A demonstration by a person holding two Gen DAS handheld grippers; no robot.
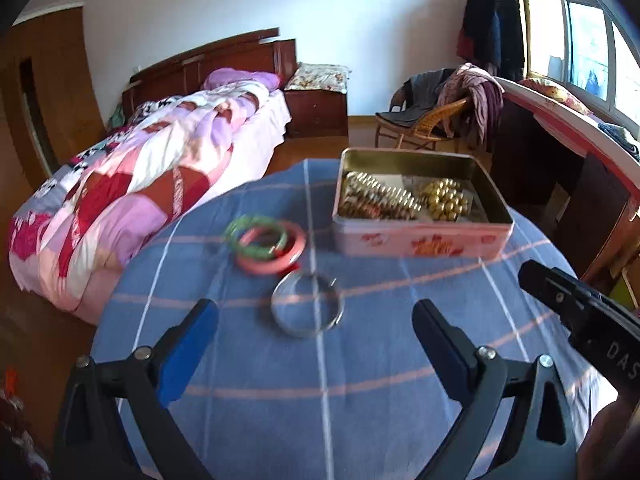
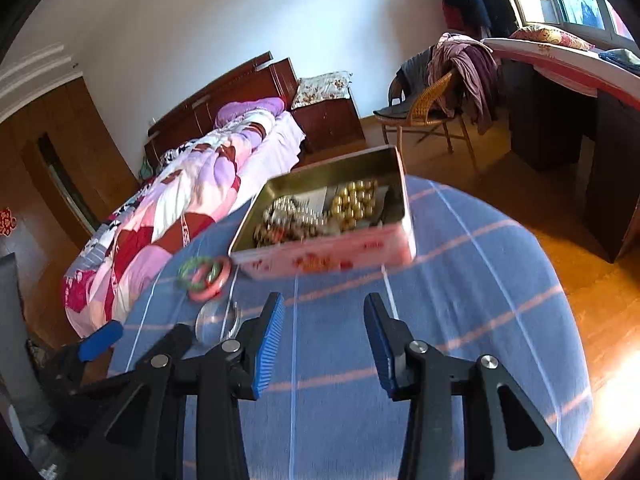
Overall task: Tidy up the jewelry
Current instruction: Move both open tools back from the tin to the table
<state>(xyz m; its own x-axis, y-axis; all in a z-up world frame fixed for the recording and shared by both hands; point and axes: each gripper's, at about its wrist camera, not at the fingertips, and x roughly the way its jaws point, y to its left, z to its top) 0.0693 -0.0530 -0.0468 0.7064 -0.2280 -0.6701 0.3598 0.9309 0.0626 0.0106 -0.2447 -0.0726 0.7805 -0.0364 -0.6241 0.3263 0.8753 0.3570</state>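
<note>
An open pink tin box holding gold bead jewelry stands on the far part of a round table with a blue checked cloth. A green bangle lies overlapping a pink bangle left of the tin. A silver bangle lies just ahead of my left gripper, which is open and empty. My right gripper is open and empty, short of the tin. The bangles show at its left, and the left gripper's blue finger too.
A bed with a pink quilt stands left of the table. A wicker chair with clothes and a dark desk under a window stand at the right. The right gripper's body shows at the left view's right edge.
</note>
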